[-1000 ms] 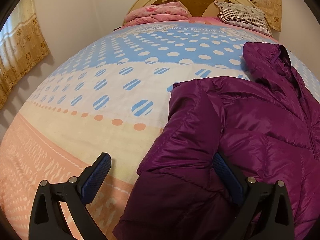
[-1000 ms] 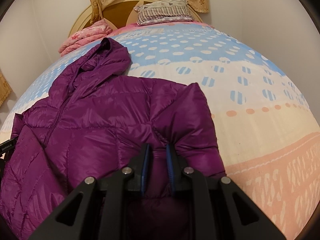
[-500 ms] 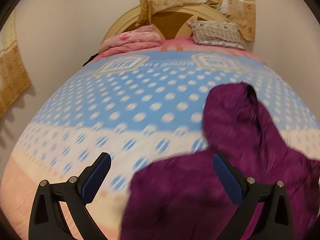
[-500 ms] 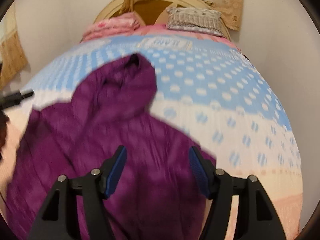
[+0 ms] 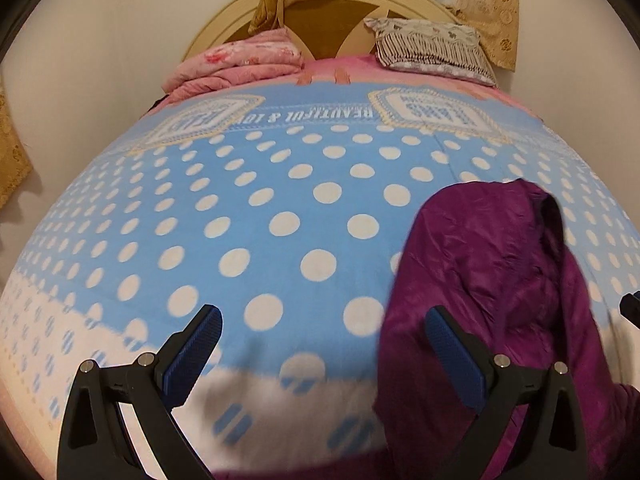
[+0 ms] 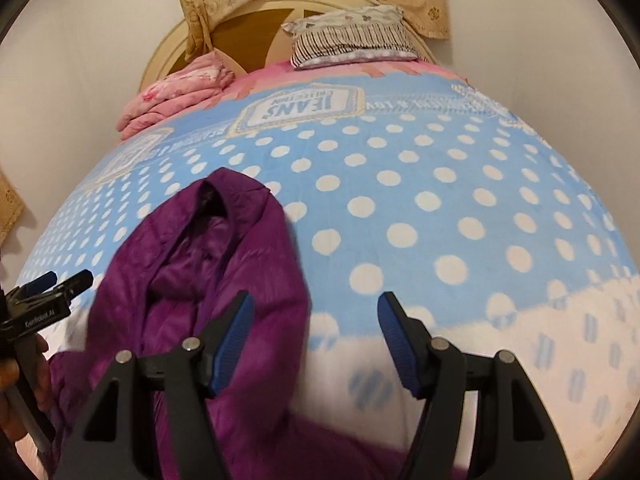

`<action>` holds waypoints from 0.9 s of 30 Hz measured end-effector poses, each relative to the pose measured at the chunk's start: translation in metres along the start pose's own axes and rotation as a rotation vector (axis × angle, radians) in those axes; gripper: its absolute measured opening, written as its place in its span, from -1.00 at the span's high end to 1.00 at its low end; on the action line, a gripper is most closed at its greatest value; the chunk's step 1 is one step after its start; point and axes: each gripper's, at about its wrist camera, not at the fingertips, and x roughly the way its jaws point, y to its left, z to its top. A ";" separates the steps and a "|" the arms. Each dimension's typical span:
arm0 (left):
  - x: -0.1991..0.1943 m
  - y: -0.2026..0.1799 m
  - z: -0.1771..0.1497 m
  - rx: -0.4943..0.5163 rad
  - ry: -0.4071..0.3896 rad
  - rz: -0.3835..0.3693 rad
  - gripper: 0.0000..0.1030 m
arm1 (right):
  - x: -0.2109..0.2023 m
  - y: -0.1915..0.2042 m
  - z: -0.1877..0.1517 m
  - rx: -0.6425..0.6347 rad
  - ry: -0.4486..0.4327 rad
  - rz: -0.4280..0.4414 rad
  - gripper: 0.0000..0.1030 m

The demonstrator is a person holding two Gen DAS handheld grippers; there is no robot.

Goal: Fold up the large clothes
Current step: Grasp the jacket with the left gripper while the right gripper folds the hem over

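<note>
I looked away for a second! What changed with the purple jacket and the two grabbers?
The right gripper let go of the jacket and opened. Both grippers moved up the bed toward the hood. The left gripper stayed open and empty, and the pillow and pink blanket stayed put.

Right gripper (image 6: 316,334) released purple jacket (image 6: 248,280), now spread, both grippers advanced toward hood

Blue polka-dot bedspread (image 5: 280,208), folded pink quilt (image 5: 244,64), striped pillow (image 5: 430,50), rounded headboard (image 6: 256,36), beige curtain (image 5: 476,4)
</note>
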 end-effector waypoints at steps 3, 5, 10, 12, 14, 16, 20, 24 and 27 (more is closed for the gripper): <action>0.016 0.001 0.002 -0.028 0.007 -0.038 -0.97 | 0.018 0.001 0.008 0.013 0.010 0.025 -0.31; 0.026 0.000 -0.001 -0.020 0.021 -0.048 -0.95 | 0.030 0.004 0.010 -0.001 0.034 0.027 -0.31; 0.043 -0.010 -0.009 0.022 0.072 -0.139 0.36 | 0.059 0.011 0.003 -0.033 0.125 0.039 0.28; 0.042 -0.020 -0.011 0.064 0.072 -0.172 0.81 | 0.060 0.016 0.001 -0.076 0.121 0.028 0.65; 0.034 -0.032 -0.013 0.133 0.052 -0.181 0.98 | 0.057 0.018 -0.001 -0.085 0.126 0.046 0.79; 0.027 -0.035 -0.012 0.151 0.034 -0.182 1.00 | 0.048 0.018 -0.003 -0.103 0.109 0.048 0.85; 0.007 -0.029 -0.009 0.135 -0.025 -0.210 1.00 | 0.022 0.022 -0.007 -0.132 0.060 0.071 0.87; -0.020 -0.022 -0.005 0.126 -0.081 -0.220 1.00 | -0.007 0.030 -0.010 -0.175 -0.024 0.068 0.88; -0.047 -0.018 -0.006 0.126 -0.146 -0.229 1.00 | -0.033 0.034 -0.014 -0.209 -0.108 0.060 0.88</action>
